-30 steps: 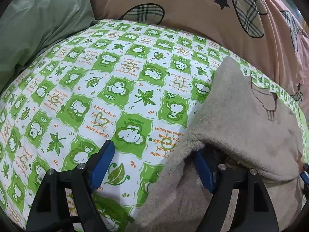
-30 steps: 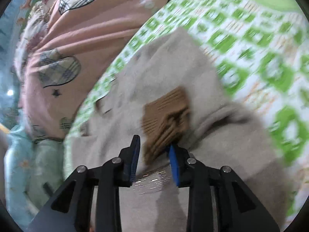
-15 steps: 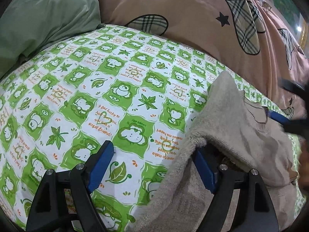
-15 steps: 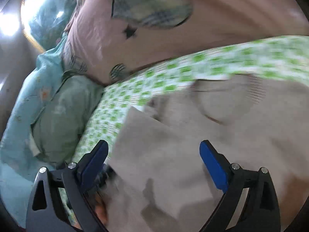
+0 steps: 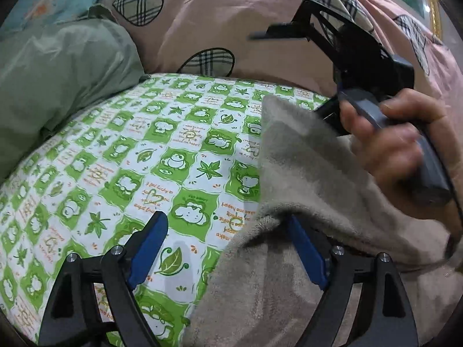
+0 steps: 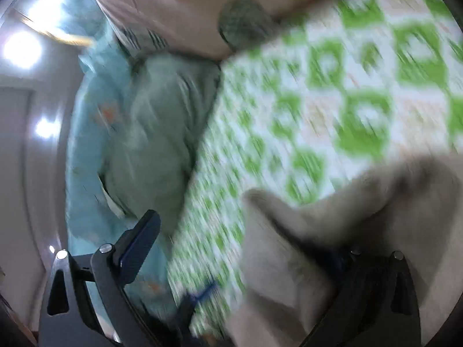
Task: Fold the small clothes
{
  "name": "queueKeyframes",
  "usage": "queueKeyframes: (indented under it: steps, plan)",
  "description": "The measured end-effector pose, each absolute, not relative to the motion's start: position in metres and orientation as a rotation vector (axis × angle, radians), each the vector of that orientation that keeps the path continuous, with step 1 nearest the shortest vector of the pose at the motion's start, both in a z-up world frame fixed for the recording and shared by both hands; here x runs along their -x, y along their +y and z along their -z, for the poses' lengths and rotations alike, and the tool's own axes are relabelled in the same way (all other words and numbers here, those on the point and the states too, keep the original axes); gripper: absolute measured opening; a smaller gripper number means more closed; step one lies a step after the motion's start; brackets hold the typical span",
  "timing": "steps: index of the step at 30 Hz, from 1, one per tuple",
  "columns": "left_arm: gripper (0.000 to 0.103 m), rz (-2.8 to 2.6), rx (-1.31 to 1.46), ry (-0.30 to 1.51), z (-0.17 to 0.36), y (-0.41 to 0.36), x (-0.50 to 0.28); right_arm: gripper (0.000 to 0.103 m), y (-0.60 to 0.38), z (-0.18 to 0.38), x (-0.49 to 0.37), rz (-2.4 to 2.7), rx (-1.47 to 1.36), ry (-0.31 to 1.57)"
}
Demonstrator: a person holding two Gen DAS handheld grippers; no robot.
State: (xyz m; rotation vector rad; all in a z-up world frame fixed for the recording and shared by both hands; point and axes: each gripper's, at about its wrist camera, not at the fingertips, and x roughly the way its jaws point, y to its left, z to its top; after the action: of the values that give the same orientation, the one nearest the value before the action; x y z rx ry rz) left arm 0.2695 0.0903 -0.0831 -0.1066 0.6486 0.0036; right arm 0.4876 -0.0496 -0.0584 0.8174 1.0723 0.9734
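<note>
- Our left tongs (image 5: 228,248) stand spread over the green-and-white cartoon-print bedsheet (image 5: 162,156), right finger tucked under the fuzzy beige garment (image 5: 303,173).
- Our right tongs (image 6: 240,248) are spread wide, garment draped over their right finger.

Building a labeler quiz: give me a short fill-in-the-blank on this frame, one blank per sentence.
1. The beige fleece garment lies on a sheet checked white and ____.
2. The left gripper stands ____, one finger under the garment's edge.
3. The right gripper's handle is held by a bare ____.
4. Behind the sheet lies a ____ quilt with plaid hearts.

Missing: green; open; hand; pink
</note>
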Motion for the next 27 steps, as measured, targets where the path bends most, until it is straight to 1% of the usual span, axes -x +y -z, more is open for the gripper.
queueKeyframes:
  steps: [2, 3, 8, 14, 17, 19, 20, 21, 23, 25, 26, 27]
  plan:
    - [0.085, 0.006, 0.164, 0.648, 0.084, 0.101, -0.27, 0.099, -0.059, 0.056, -0.492, -0.929, -0.92, 0.989]
    - [0.086, 0.013, 0.191, 0.654, 0.085, 0.105, -0.271, 0.099, -0.065, 0.052, -0.488, -0.899, -0.928, 0.962]
    - [0.086, 0.021, 0.261, 0.662, 0.085, 0.118, -0.271, 0.099, -0.11, 0.017, -0.434, -0.692, -0.685, 0.891]
    - [0.086, 0.12, 0.285, 0.66, 0.061, 0.124, -0.262, 0.098, -0.227, -0.004, -0.316, -0.329, -0.574, 0.822]
    - [0.086, 0.141, 0.212, 0.709, 0.052, 0.112, -0.279, 0.098, -0.29, -0.008, -0.248, -0.102, -0.536, 0.763]
    - [0.086, 0.151, 0.175, 0.74, 0.052, 0.102, -0.297, 0.097, -0.319, 0.0, -0.219, -0.008, -0.547, 0.78]
    - [0.086, 0.151, 0.147, 0.756, 0.053, 0.097, -0.306, 0.094, -0.325, 0.006, -0.212, 0.011, -0.555, 0.801]
    - [0.086, 0.146, 0.116, 0.775, 0.054, 0.092, -0.315, 0.089, -0.328, 0.012, -0.206, 0.022, -0.547, 0.818]
    - [0.086, 0.136, 0.057, 0.833, 0.059, 0.083, -0.333, 0.087, -0.323, 0.025, -0.205, 0.071, -0.481, 0.872]
    - [0.086, 0.123, 0.032, 0.875, 0.067, 0.079, -0.347, 0.073, -0.318, 0.039, -0.21, 0.096, -0.451, 0.918]
    - [0.086, 0.111, 0.028, 0.888, 0.07, 0.079, -0.351, 0.046, -0.319, 0.048, -0.212, 0.069, -0.468, 0.943]
    - [0.086, 0.103, 0.027, 0.903, 0.074, 0.079, -0.356, 0.015, -0.321, 0.055, -0.213, 0.046, -0.484, 0.964]
